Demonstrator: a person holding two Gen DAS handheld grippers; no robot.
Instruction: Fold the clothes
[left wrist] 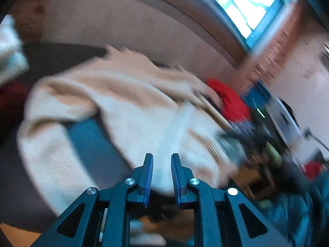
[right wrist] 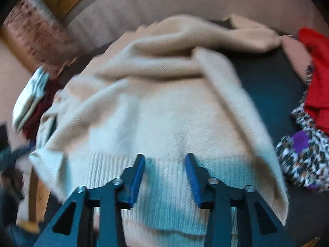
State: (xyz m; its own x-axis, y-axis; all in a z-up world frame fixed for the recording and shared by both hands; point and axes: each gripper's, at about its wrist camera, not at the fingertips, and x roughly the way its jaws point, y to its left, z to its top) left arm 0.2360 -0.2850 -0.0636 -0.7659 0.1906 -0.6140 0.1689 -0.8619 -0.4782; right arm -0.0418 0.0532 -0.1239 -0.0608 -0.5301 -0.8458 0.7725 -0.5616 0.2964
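Right wrist view shows our cream sweater [right wrist: 164, 103] lying rumpled on the dark bed [right wrist: 267, 78], not yet folded, its hem at six o'clock under our right fingers [right wrist: 164, 160], both grippers released, holding nothing.

Sweater [right wrist: 156, 103] spread on sofa [right wrist: 267, 82]; clothes pile [right wrist: 312, 94] right of it.

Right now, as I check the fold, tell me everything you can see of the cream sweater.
The cream sweater is a soft knit with a ribbed hem nearest the right camera. It lies spread but rumpled on a dark surface, one sleeve thrown across its upper part. The right gripper hangs open over the hem, nothing pinched. The left gripper, also open, is over its edge in a blurred view.
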